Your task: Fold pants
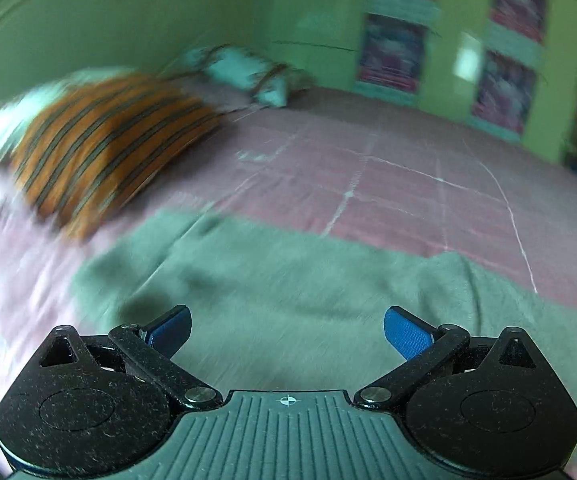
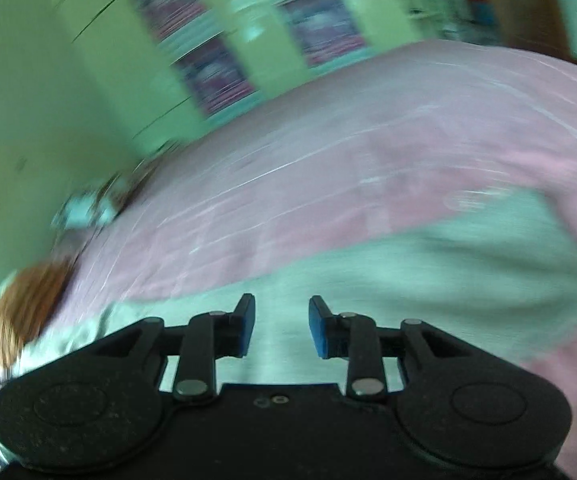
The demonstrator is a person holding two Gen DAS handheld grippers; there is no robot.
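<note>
- The pants point(image 1: 288, 280), grey-green, lie spread across the near part of the bed point(image 1: 408, 176), on its pink cover, which gives a broad, soft surface for folding.
- The left gripper point(image 1: 287, 330) hangs above the cloth with its jaws wide apart and nothing between them, probably so it can take an edge.
- The right gripper point(image 2: 281, 326) also sits over the pants point(image 2: 428, 264); its jaws stand narrower but parted, holding nothing.
- A striped orange pillow point(image 1: 104, 152) and a pale pillow point(image 1: 244, 72) rest towards the head of the bed, well apart from the cloth.
- Both views are blurred, so creases and hems cannot be read.
</note>
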